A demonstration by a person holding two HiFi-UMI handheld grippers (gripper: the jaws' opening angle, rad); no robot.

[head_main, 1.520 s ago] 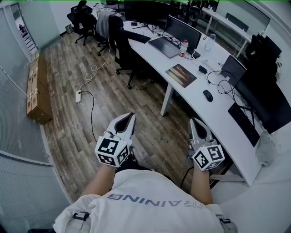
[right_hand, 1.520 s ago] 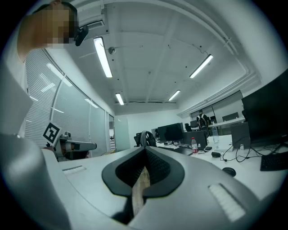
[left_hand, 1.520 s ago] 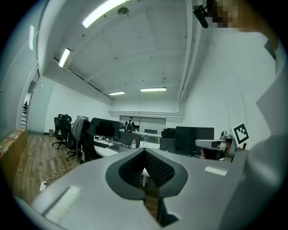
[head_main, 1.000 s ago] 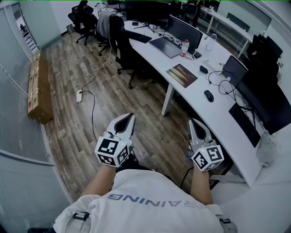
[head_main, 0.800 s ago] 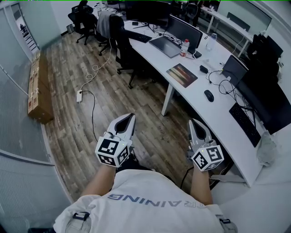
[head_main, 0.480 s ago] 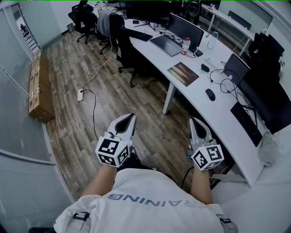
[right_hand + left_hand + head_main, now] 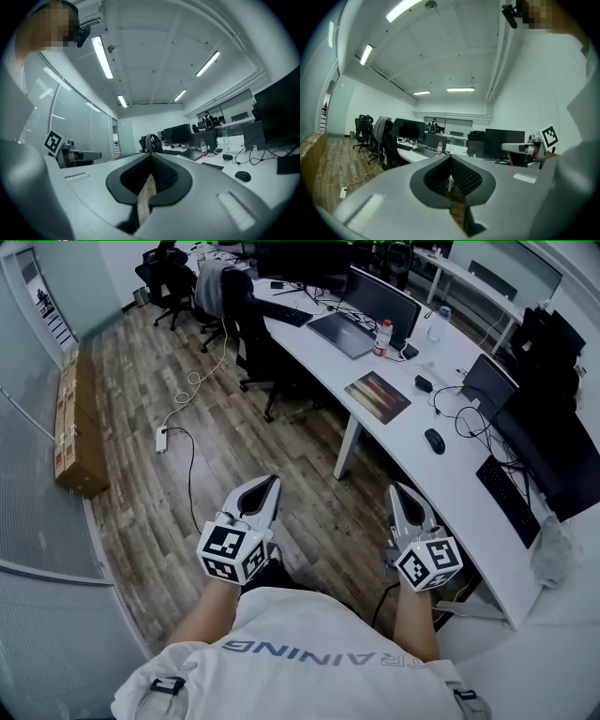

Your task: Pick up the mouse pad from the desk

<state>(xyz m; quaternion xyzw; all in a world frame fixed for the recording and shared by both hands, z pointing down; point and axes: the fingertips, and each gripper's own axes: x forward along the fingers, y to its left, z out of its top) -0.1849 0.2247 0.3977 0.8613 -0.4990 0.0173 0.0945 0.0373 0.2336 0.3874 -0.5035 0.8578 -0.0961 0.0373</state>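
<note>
**White desk (image 7: 412,460) carries the mouse pad (image 7: 378,396); both grippers closed and empty**

1. Task item. The mouse pad is a rectangular mat with a dark, reddish-brown print. It lies flat on the long curved desk, near the desk's front edge and above a desk leg. No gripper touches it.

2. Nearby items. A black mouse (image 7: 434,441) sits to the right of the pad, apart from it. An open laptop (image 7: 339,335) and a bottle (image 7: 381,337) with a red label stand farther along the desk. A black keyboard (image 7: 506,500) lies at the near end, in front of a dark monitor (image 7: 553,460).

3. Left gripper (image 7: 267,482). It is held low in front of the person, over the wood-plank floor (image 7: 159,390), well apart from the desk. The left gripper view shows its jaws (image 7: 450,161) pressed together with nothing between them.

4. Right gripper (image 7: 401,491). It is held level with the left one, closer to the desk edge but not touching it. The right gripper view shows its jaws (image 7: 151,158) closed tip to tip, holding nothing.

5. Surroundings. A white power strip (image 7: 161,439) with its cable lies on the floor; cardboard boxes (image 7: 75,427) line the left wall.
</note>
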